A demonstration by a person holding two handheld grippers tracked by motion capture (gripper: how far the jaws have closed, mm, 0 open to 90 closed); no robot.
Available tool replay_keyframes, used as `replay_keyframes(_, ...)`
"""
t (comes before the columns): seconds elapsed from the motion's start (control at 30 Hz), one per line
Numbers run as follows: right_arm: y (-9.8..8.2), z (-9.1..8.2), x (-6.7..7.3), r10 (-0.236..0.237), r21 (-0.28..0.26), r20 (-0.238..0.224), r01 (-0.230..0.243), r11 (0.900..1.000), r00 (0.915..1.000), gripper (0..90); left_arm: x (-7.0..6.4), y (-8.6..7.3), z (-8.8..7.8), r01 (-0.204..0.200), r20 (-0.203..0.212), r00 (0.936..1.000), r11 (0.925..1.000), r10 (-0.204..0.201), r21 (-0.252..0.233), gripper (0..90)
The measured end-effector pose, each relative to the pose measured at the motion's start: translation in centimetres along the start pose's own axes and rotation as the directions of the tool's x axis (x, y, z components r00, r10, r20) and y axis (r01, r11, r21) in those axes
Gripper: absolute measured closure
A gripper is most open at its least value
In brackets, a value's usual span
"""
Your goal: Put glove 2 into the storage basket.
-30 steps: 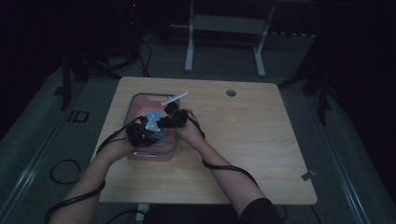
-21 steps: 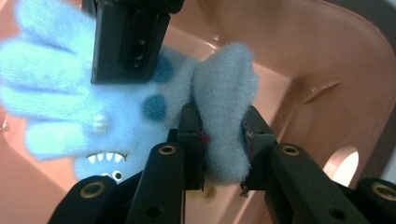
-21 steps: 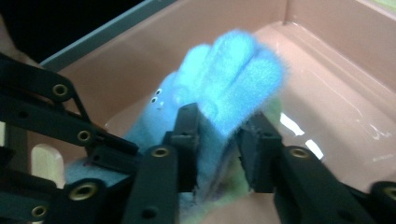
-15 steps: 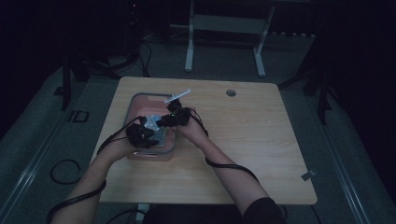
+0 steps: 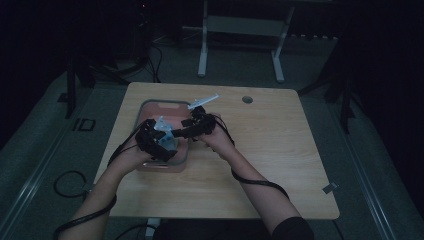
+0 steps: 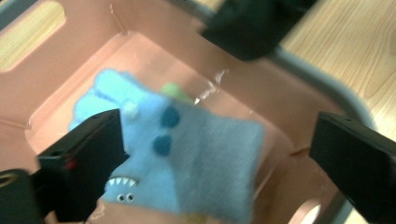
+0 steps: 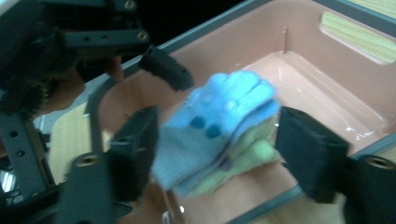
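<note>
High view: your hands meet over the pink tub (image 5: 150, 107) at the left half of the wooden table (image 5: 280, 165). Your left gripper (image 5: 159, 142) sits above the tub's near end, your right gripper (image 5: 186, 131) reaches in from its right rim, forearms angled inward. A pale blue patch shows between them; no writing can be read here.

Left gripper view: the jaws have just been opening and stand wide. The blue sock (image 6: 187, 158) lies between them, its edge beside the left jaw, clear of the right one. You can see its print: two dark dots, small white teeth, tiny eyes. No lettering.

Right gripper view: the jaws have just been opening and stand apart around the sock (image 7: 219, 126), folded with a green sock (image 7: 247, 161) beneath, inside the tub (image 7: 336, 88). The left gripper (image 7: 154, 88) hangs at upper left.
</note>
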State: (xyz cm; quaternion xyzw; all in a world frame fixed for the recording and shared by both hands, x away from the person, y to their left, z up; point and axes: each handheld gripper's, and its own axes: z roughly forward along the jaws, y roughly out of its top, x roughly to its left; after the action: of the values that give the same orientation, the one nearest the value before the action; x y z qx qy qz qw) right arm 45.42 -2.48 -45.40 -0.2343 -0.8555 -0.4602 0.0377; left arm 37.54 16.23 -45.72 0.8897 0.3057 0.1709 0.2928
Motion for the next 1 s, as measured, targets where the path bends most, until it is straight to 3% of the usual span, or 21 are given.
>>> replay_keyframes(0.27,-1.2,-2.0,-0.1,-0.025,-0.004,-0.012,0.025,1.000,0.9996,18.7,-1.5,0.7,-0.3,-0.010,0.020,0.9997,0.9988,0.011,-0.048,2.3)
replay_keyframes(0.57,-3.0,-3.5,-1.3,-0.015,-0.004,0.041,0.015,1.000,0.9990,19.1,-2.9,1.2,0.5,-0.019,0.043,0.9988,0.9966,0.022,-0.080,1.8)
replay_keyframes(1.0,-5.7,-5.3,-2.3,-0.069,0.021,0.096,0.068,0.997,0.9929,18.3,-5.5,2.4,1.5,-0.045,0.095,0.9939,0.9917,0.057,-0.120,1.9)
